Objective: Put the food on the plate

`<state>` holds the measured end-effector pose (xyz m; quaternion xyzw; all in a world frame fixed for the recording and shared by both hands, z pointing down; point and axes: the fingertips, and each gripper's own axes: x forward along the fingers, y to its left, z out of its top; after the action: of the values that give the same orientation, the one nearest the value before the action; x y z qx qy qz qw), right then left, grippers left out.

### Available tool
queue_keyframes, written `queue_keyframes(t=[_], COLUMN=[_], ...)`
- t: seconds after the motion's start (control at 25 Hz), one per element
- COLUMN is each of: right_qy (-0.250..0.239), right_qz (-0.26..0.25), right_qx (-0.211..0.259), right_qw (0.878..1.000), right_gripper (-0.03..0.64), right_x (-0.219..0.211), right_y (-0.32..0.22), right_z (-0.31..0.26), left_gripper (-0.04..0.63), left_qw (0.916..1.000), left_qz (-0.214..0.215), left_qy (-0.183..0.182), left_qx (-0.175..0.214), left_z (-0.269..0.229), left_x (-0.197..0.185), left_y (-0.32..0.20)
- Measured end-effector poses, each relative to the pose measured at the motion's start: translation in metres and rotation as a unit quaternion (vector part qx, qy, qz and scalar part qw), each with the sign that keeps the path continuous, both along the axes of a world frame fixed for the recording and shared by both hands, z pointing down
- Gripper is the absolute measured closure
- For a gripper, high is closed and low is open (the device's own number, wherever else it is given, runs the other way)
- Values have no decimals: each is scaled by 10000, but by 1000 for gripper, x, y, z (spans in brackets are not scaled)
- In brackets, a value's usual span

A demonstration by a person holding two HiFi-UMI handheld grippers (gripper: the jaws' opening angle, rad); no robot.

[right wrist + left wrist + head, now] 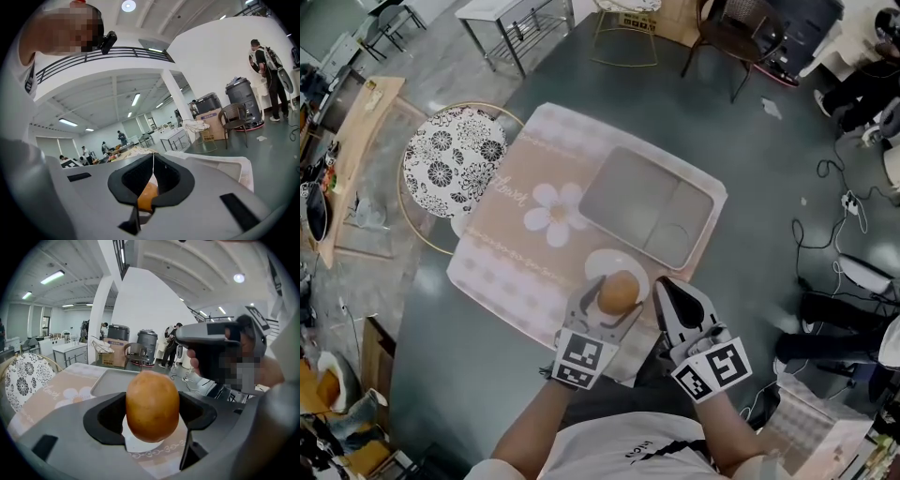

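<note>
A round golden-brown piece of food (pixel 619 290) (pixel 152 405) is clamped between the jaws of my left gripper (pixel 612 304) (pixel 152 416). It hangs just over a small white plate (pixel 602 263) (pixel 138 444) at the near side of the table. My right gripper (pixel 664 287) (pixel 153 161) is close by on the right, shut with nothing in it, its tip pointing at the plate. In the right gripper view a bit of the food (pixel 146 196) shows through the gap under its shut jaws. The left gripper view shows the right gripper (pixel 210 341) in a hand.
A beige flower-print cloth (pixel 520 230) covers the table, with a grey compartment tray (pixel 642 202) (pixel 110 381) beyond the plate. A black-and-white patterned round seat (pixel 455 150) stands at the table's left. Chairs and cables lie on the floor around.
</note>
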<state>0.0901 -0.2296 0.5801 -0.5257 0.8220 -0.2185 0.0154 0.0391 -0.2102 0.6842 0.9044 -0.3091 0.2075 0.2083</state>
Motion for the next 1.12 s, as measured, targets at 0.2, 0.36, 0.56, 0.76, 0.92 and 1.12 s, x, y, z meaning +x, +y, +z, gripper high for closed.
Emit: queue_keyframes(t=[0.2,0.36,0.56,0.76,0.92,1.12], right_qy=[-2,39,45,-12,52,34], right_qz=[-23,-38,-84,-59,-91,-67], right_qx=[11,-19,-61,-65,-80,-83], right_qw=[10000,10000,9999,10000,9999,9999], right_gripper=[600,600,600,600,600,600], right_x=[-1,0,1,7,10,17], right_y=[-3,-7,-10,-14,-11,-12], right_z=[22,44,61,70,76,77], left_gripper=[255,255,255,255,255,255], left_qw=[9999,9997,9992,9965,9932,9922], left_qz=[-11,2,56,332,526,540], left_qy=[-130,-206,-360,-759,-1024,-1093], left_qx=[-70,-140,-191,-125,-159,-250], left_z=[34,59,82,105,122,134], left_x=[-1,-1,1,7,8,8], left_y=[-2,-6,-9,-9,-7,-5])
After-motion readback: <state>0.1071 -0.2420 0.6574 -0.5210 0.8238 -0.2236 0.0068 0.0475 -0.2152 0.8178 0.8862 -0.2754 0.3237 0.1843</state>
